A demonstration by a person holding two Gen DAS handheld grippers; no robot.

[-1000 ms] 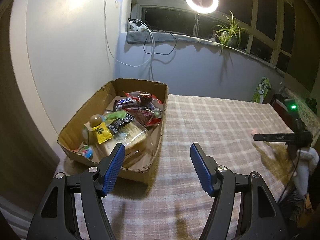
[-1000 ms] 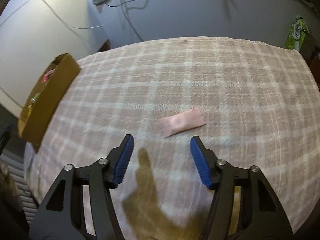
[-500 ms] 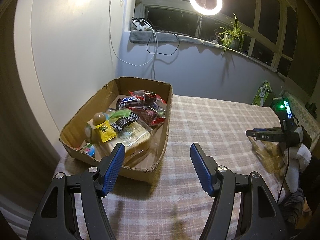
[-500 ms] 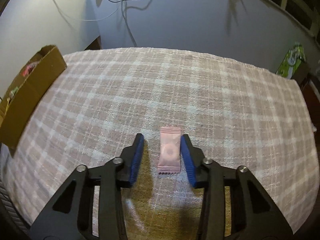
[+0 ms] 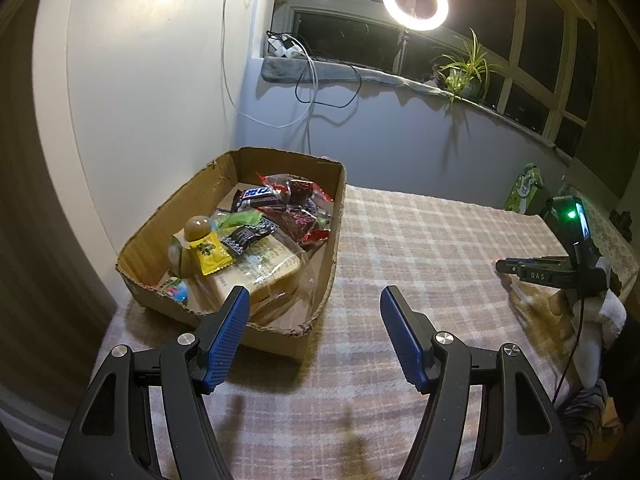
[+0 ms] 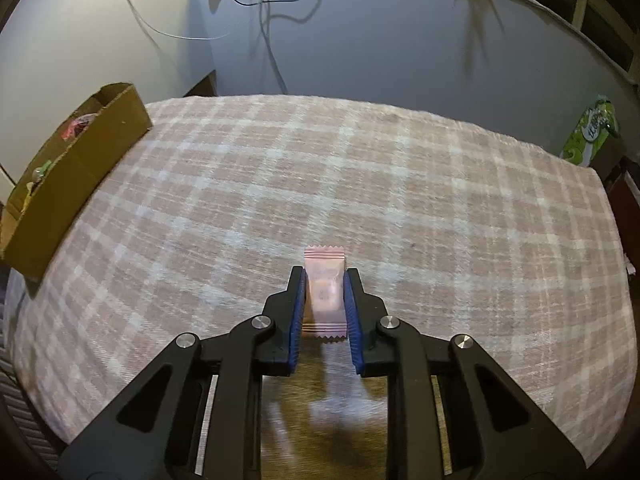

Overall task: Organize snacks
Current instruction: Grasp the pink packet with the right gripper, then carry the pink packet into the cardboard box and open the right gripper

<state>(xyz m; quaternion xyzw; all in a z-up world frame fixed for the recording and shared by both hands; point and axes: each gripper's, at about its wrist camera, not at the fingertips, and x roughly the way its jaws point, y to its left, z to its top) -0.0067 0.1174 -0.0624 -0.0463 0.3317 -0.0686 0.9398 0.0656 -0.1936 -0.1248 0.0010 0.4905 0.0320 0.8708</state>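
Right hand-held gripper (image 6: 325, 300) of mine pinches the pink candy wrapper (image 6: 325, 293) by its soft sides over the plaid worktop (image 6: 360, 184), so it may slip before the cardboard box (image 6: 80, 176); my left hand-held gripper (image 5: 314, 334) hangs wide open, empty.

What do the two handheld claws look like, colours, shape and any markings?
Both match: the left claw and right claw have black, angular frames with triangular cut-outs, silver round screw heads at the joints, and flat fingers faced with blue dotted pads. The right claw's side carries "DAS" lettering, a green light and a thin black cable.
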